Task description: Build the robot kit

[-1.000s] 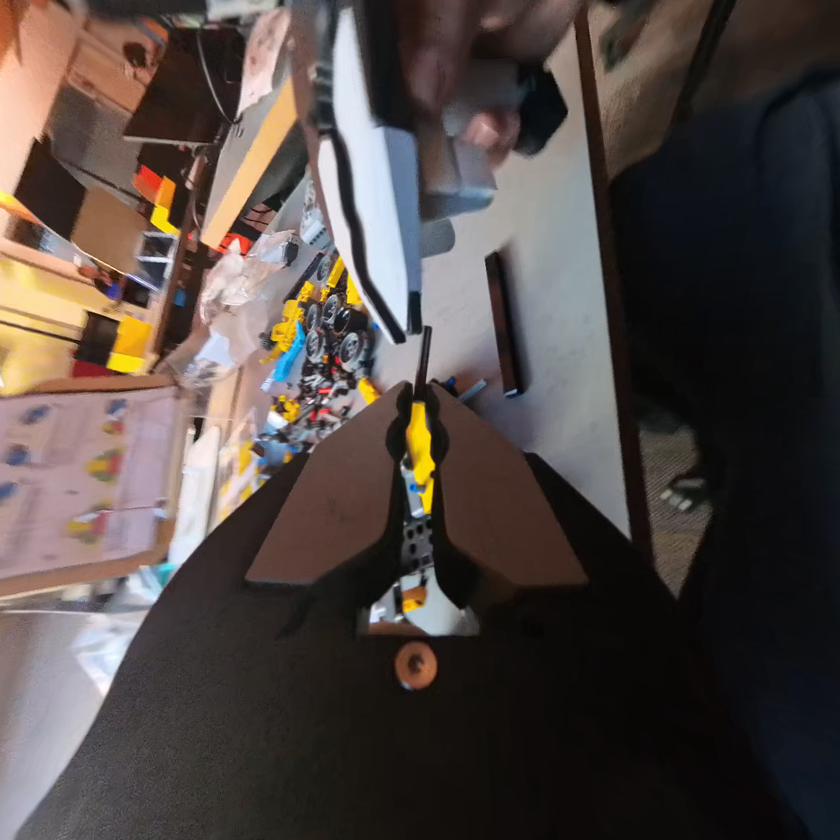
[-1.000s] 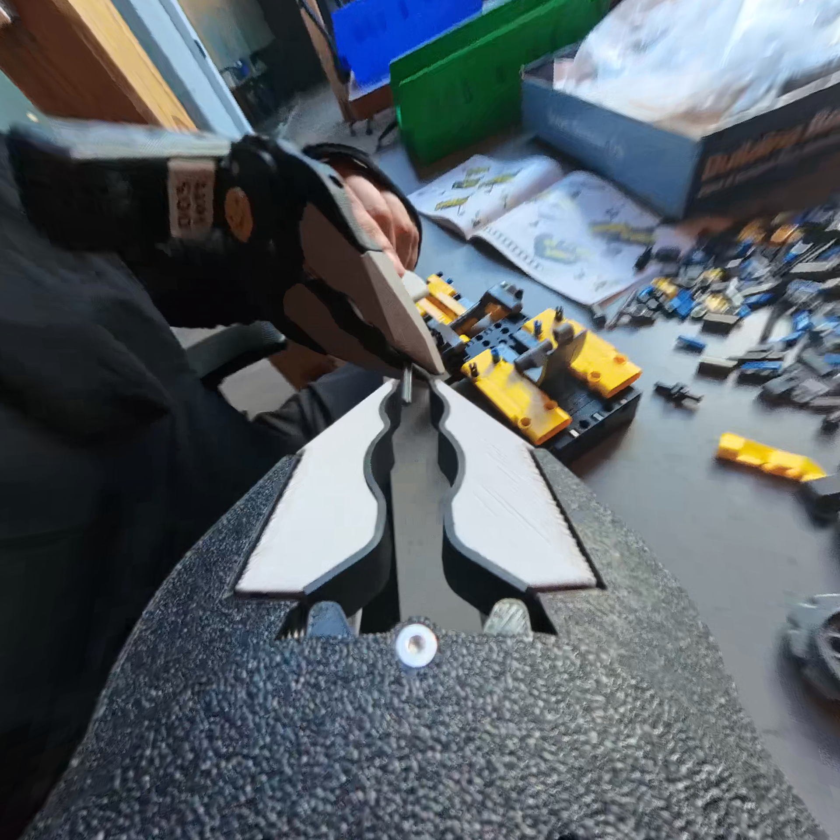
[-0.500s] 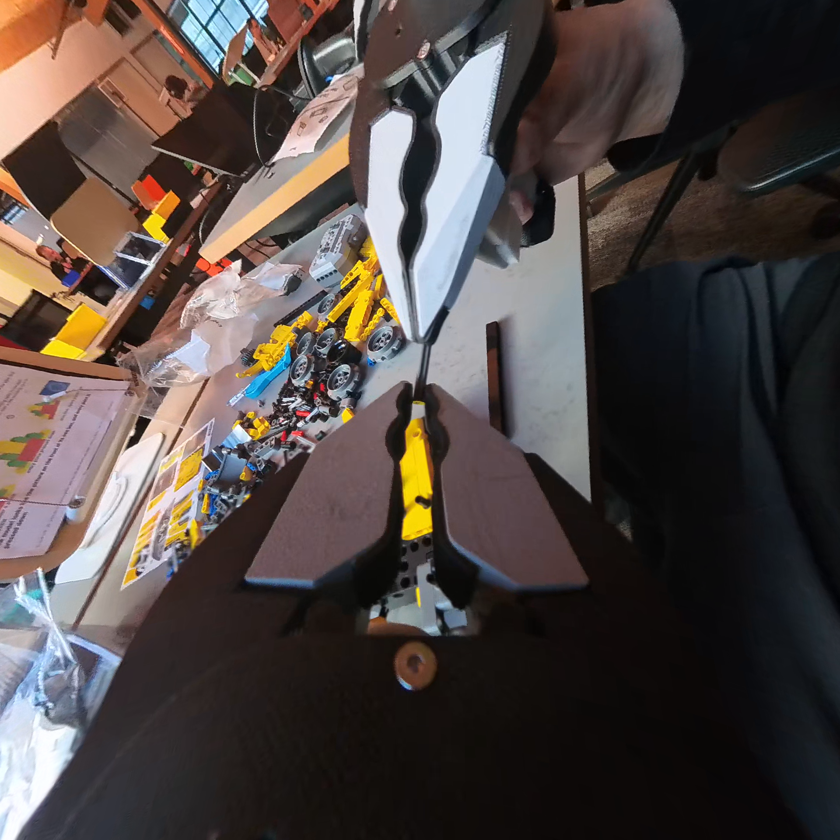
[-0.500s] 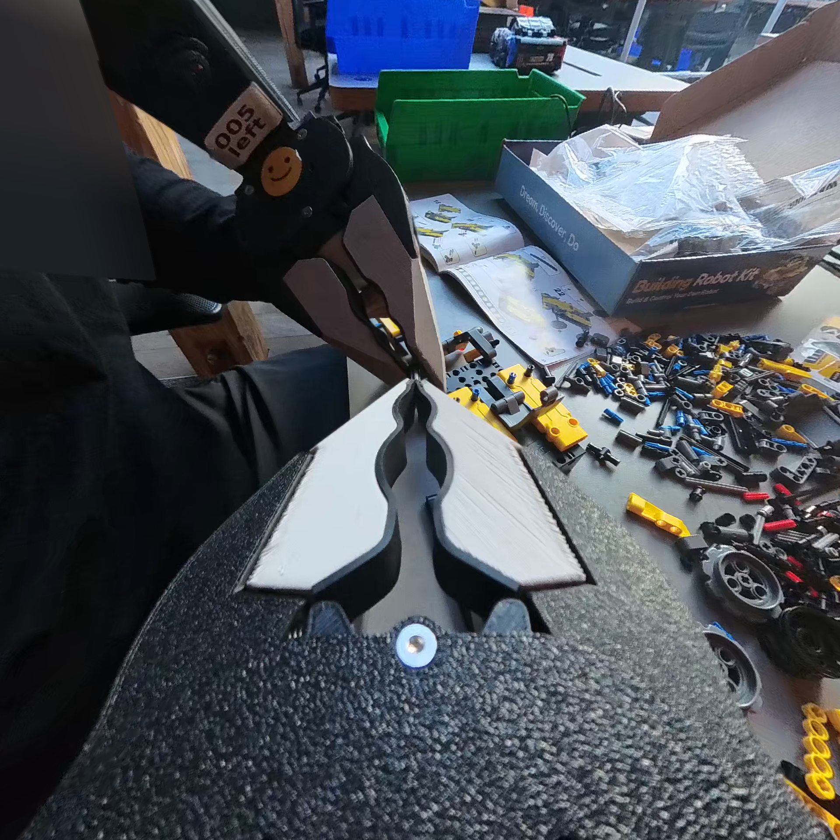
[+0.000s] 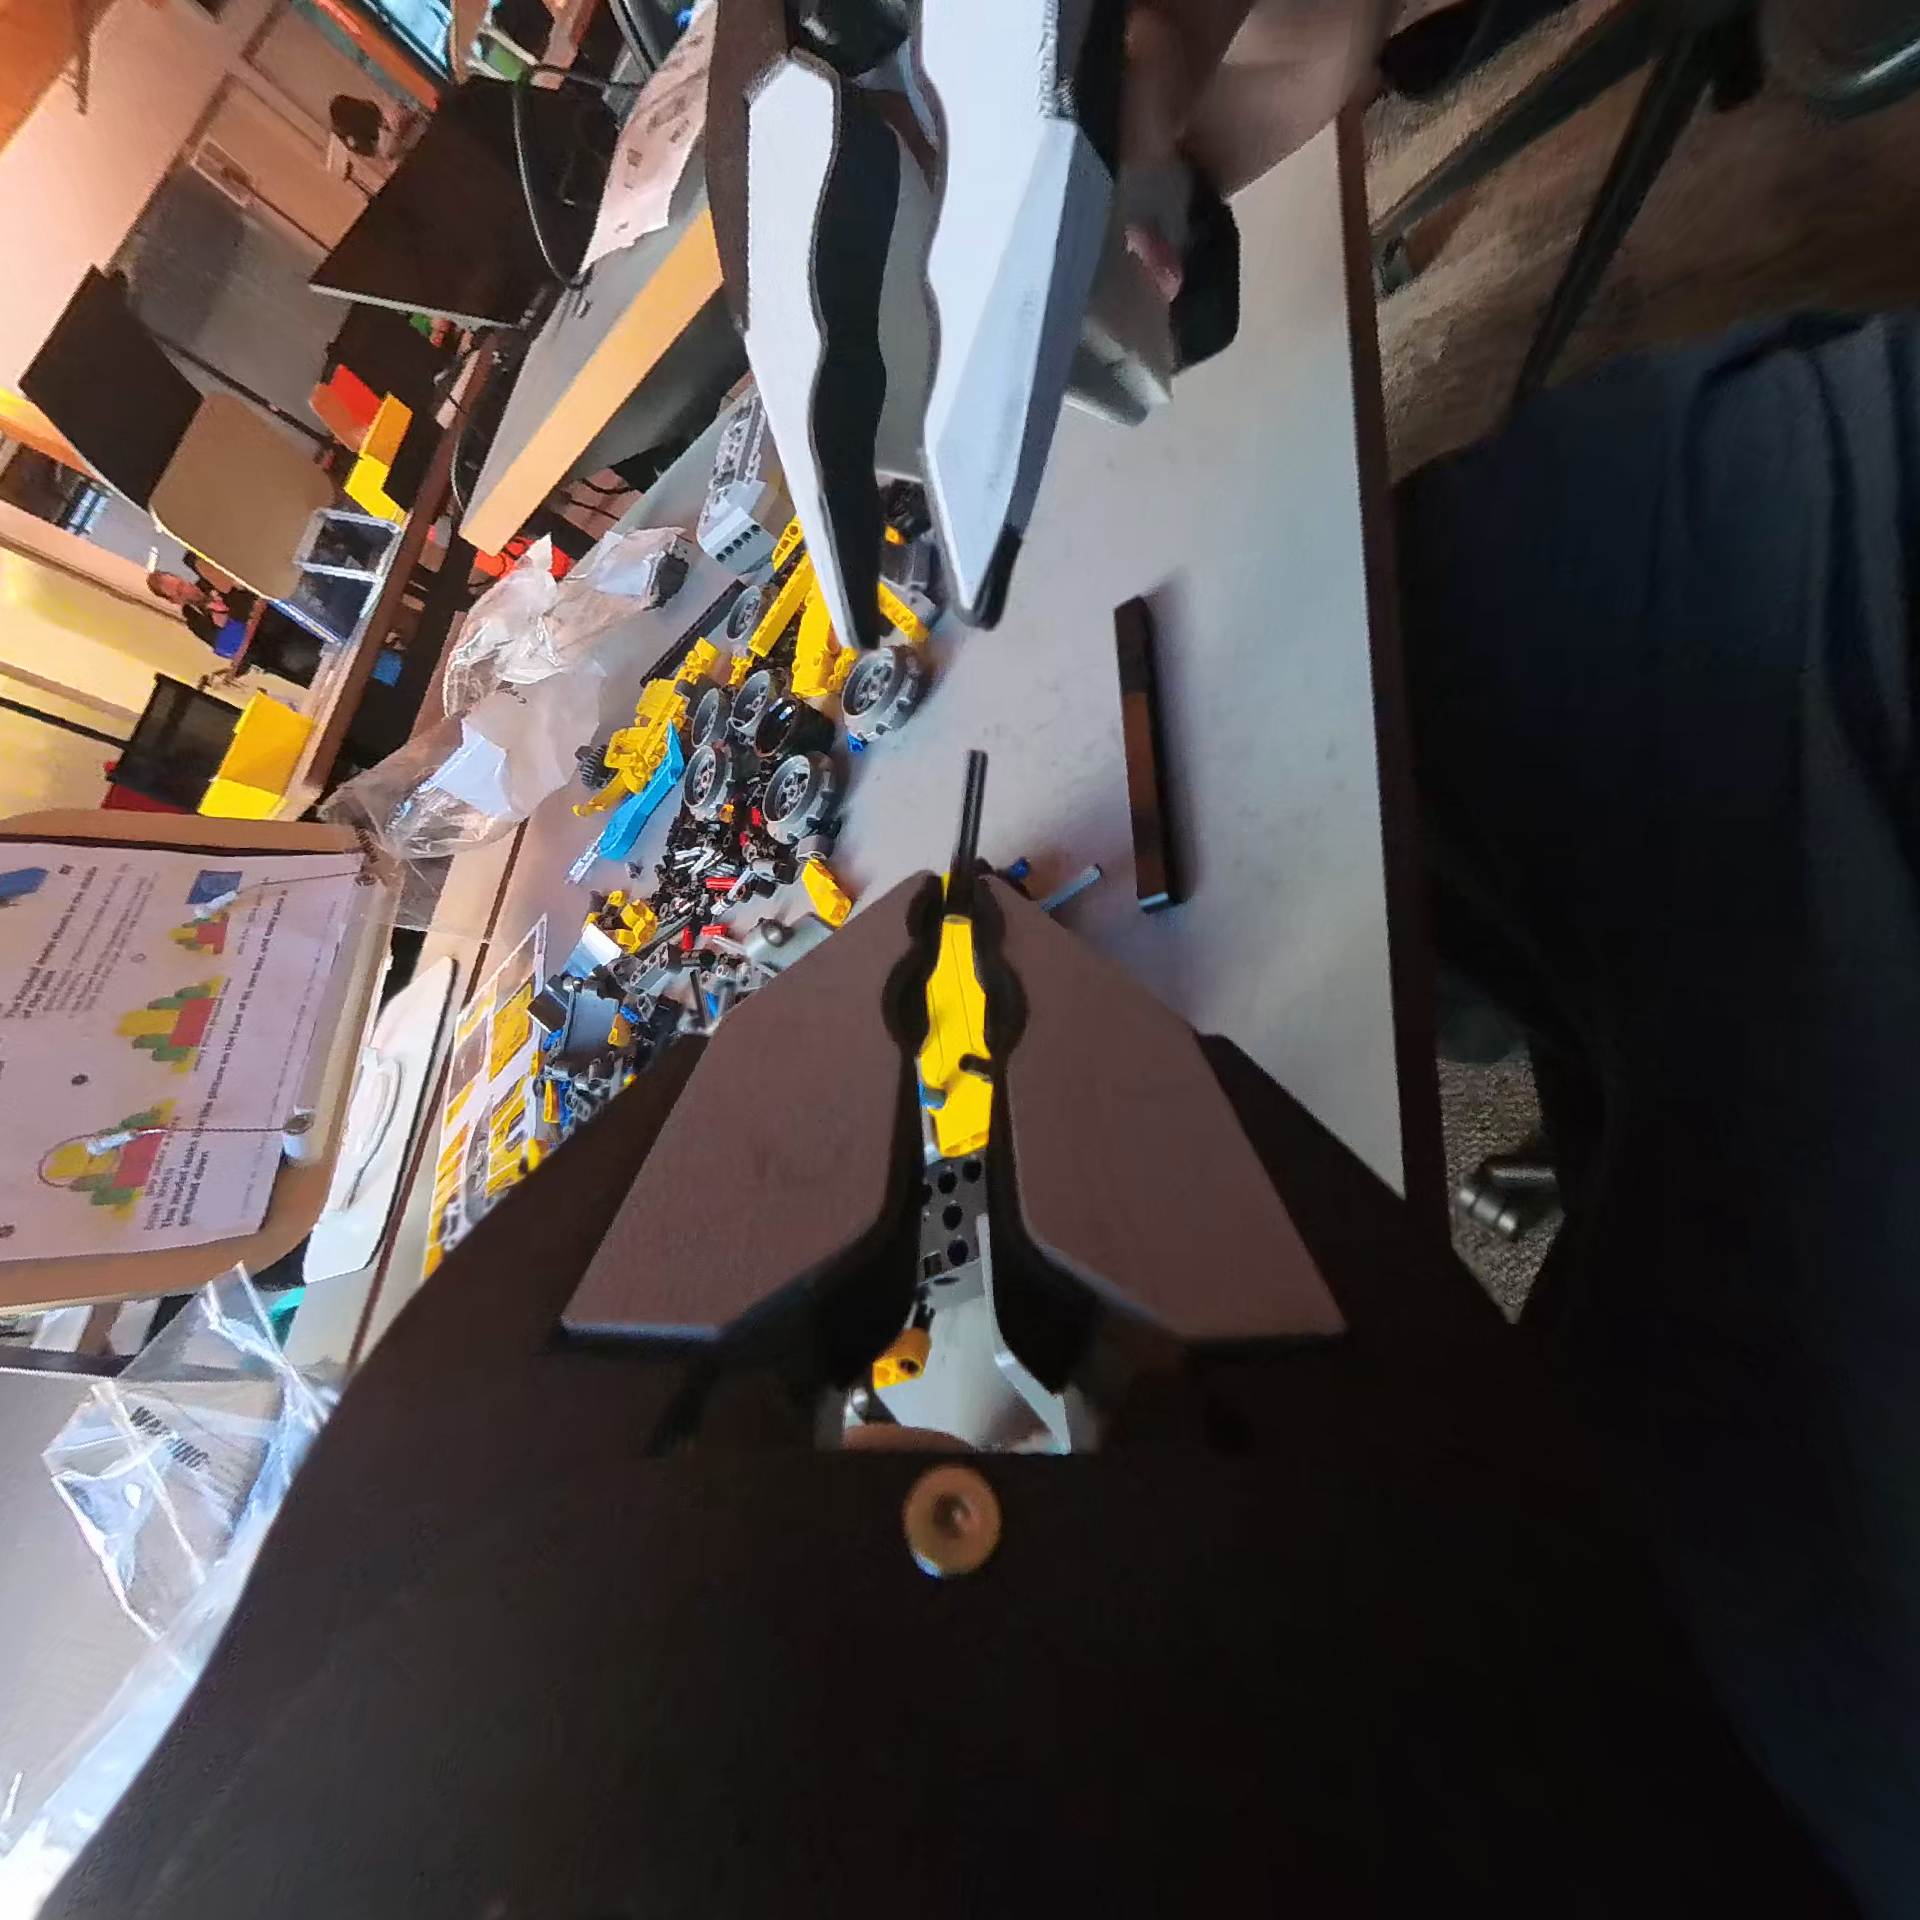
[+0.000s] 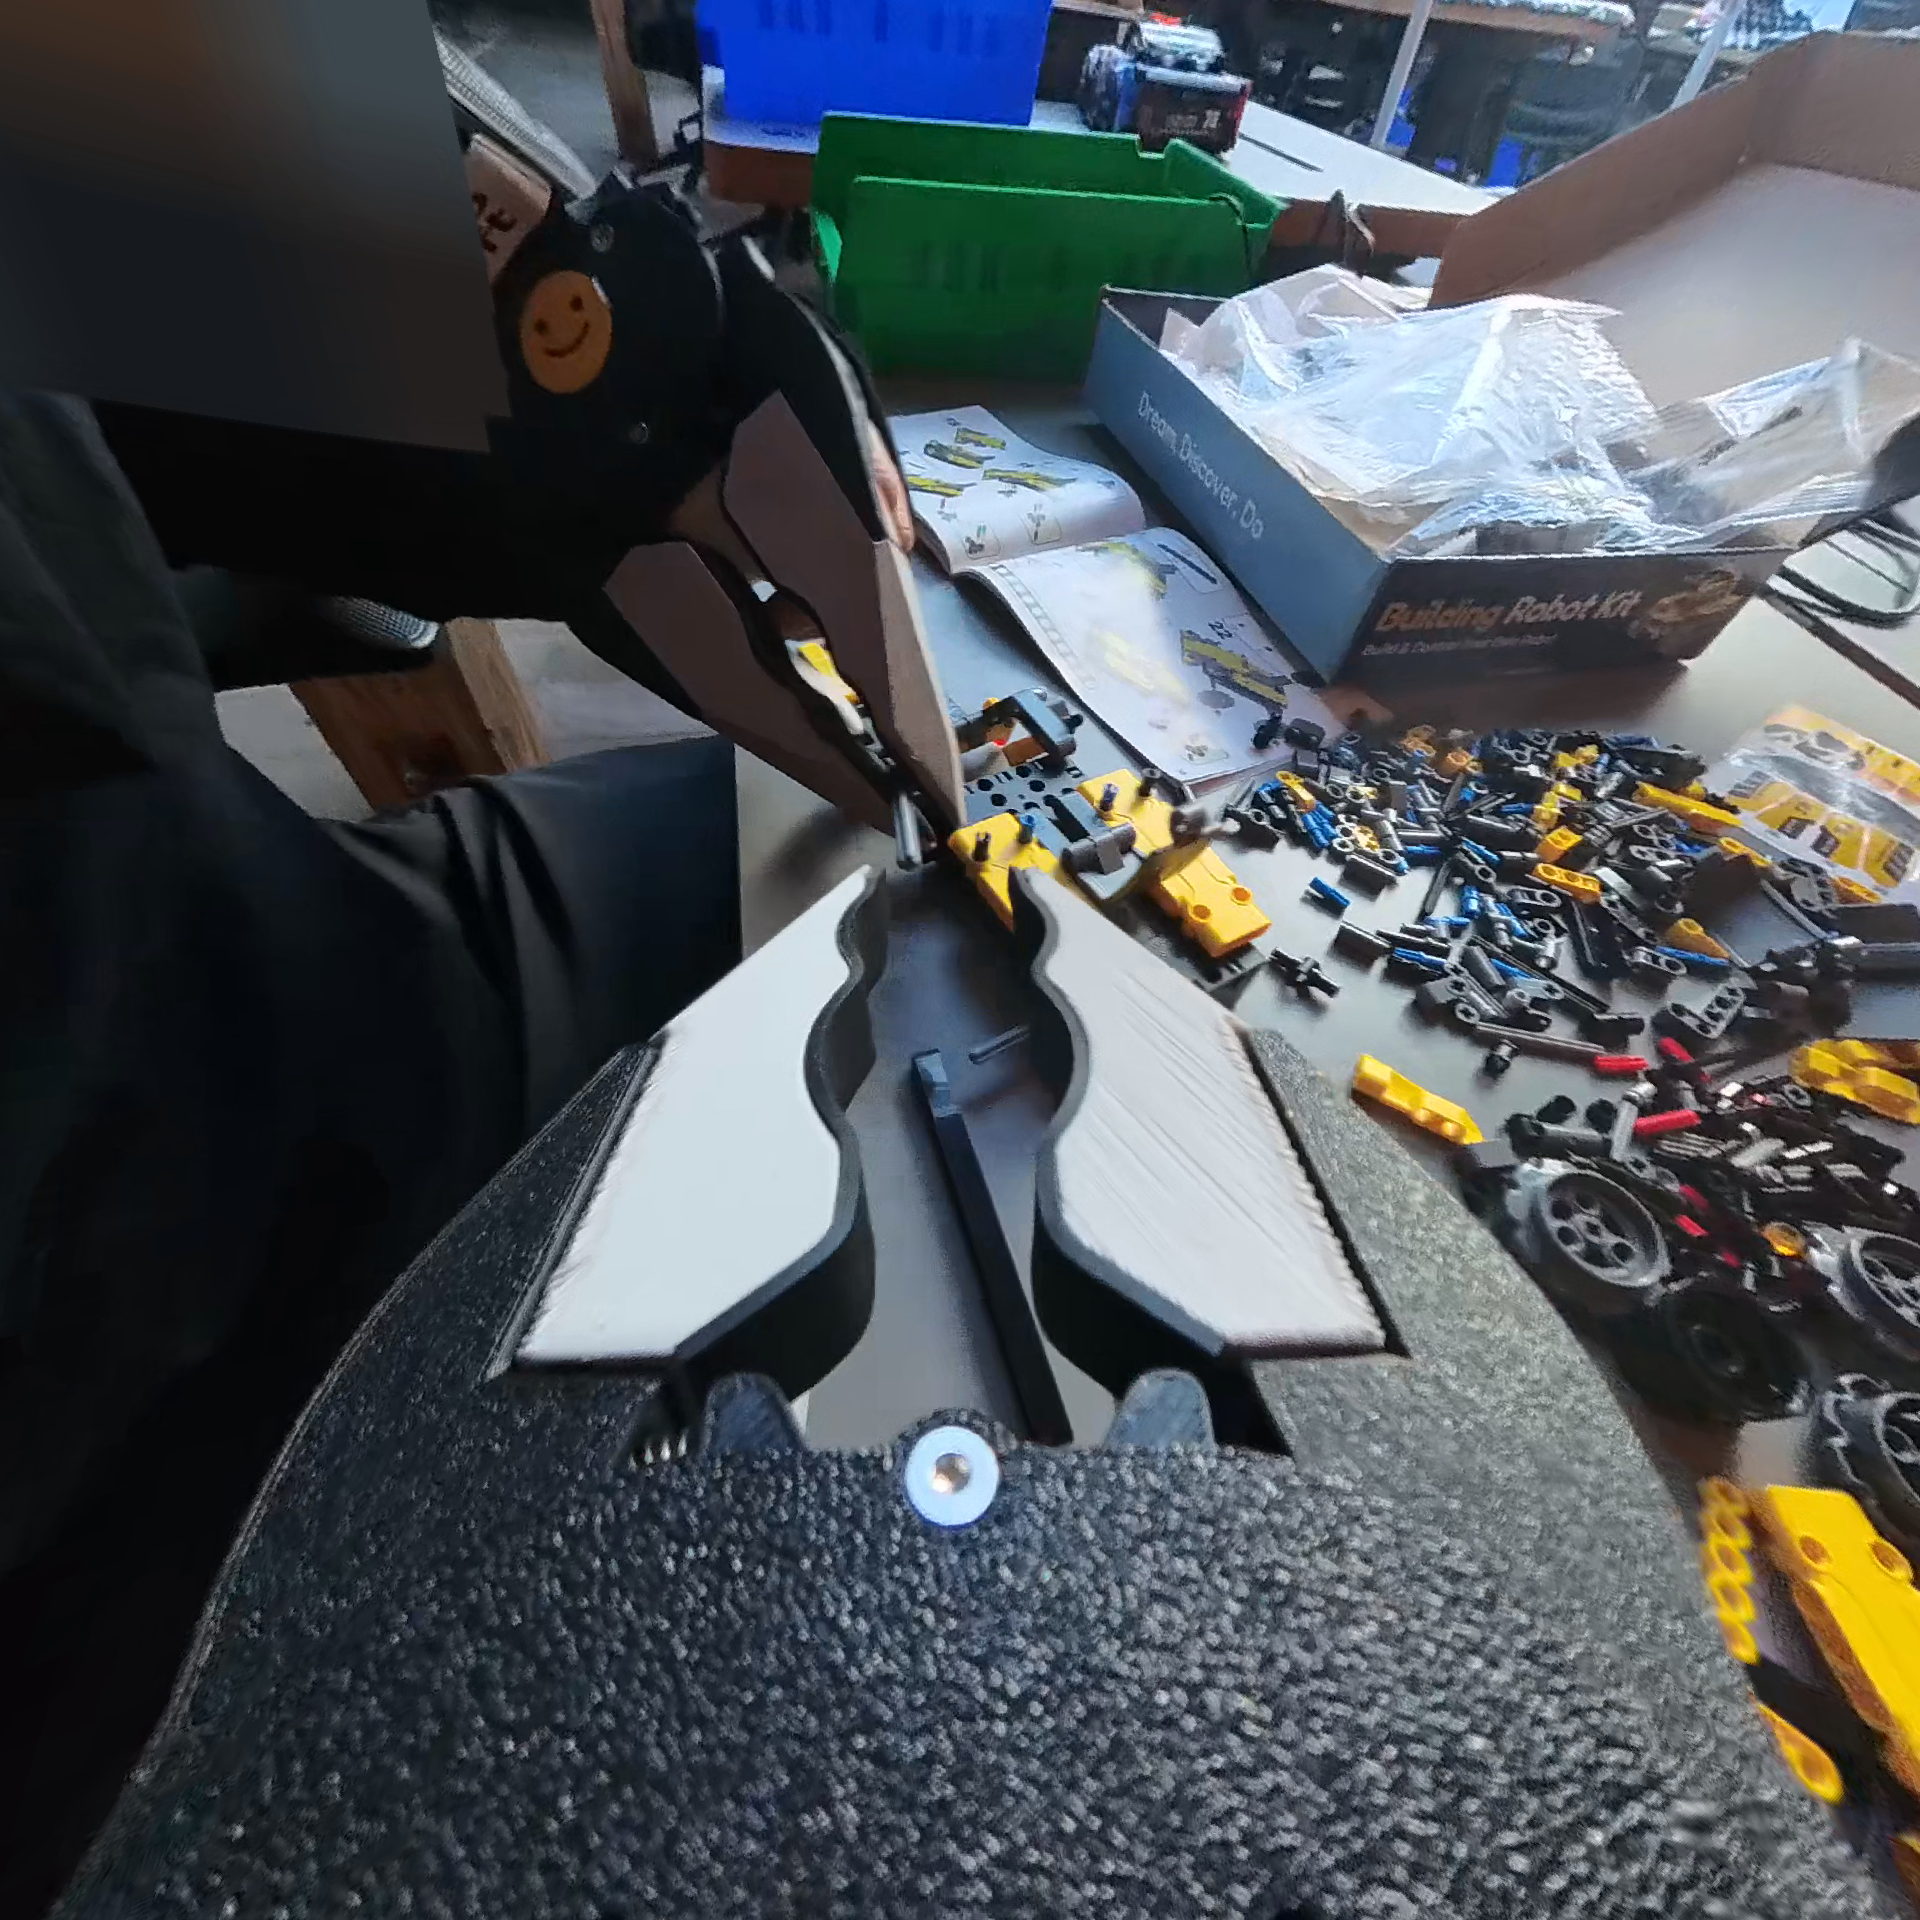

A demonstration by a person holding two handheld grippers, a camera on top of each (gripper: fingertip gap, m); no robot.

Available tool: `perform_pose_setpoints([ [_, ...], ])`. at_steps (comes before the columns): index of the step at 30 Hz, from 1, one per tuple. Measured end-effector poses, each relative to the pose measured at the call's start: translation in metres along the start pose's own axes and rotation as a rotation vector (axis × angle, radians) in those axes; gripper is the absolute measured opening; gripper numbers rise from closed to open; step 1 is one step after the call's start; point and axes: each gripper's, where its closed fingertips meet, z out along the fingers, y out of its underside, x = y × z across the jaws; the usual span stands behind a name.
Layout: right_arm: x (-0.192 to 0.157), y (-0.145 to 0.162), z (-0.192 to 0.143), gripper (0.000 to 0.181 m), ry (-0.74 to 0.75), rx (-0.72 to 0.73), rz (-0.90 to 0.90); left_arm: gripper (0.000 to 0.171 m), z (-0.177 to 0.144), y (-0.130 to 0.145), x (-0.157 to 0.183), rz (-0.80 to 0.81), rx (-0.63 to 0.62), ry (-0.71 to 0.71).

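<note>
My left gripper (image 5: 961, 883) has brown fingers and is shut on a yellow and grey brick piece (image 5: 956, 1018). A thin black axle (image 5: 969, 810) sticks out past its tips. My right gripper (image 6: 948, 883) has white fingers and is open and empty. It faces the left gripper (image 6: 920, 821), with a small gap to the axle (image 6: 907, 836). In the left wrist view the right gripper (image 5: 923, 623) hangs above the axle, jaws apart. A yellow and black brick assembly (image 6: 1122, 862) sits on the table just beyond both tips.
A long black beam (image 6: 987, 1247) lies on the table under my right gripper. A pile of small loose parts (image 6: 1507, 883) and wheels (image 6: 1590, 1236) spreads right. An instruction booklet (image 6: 1101, 613), a blue box (image 6: 1299, 540) and green bins (image 6: 997, 239) stand behind. The person's dark clothing fills the left. My right fingertips sit around 4 cm from my left ones.
My right gripper was closed at the axle's tip half a second ago; it has opened and drawn back from it. My left gripper keeps its hold on the yellow piece.
</note>
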Motion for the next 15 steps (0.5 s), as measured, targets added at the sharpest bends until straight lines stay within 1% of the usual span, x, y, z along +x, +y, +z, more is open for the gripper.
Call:
perform_pose_setpoints([
  [4,-0.011,0.008,0.015,0.023,-0.008,-0.059,-0.068,0.001,0.001,-0.003,0.005,0.005,0.013,0.013],
  [10,-0.017,0.009,0.02,0.004,-0.03,-0.05,-0.071,0.001,-0.001,-0.011,0.007,-0.028,0.067,0.015],
  [13,-0.021,0.006,0.021,0.004,-0.06,-0.029,-0.045,0.002,0.002,-0.008,0.008,-0.031,0.053,0.015],
  [15,-0.019,0.007,0.022,0.005,-0.053,-0.024,-0.036,0.001,0.003,-0.008,0.008,-0.03,0.052,0.017],
])
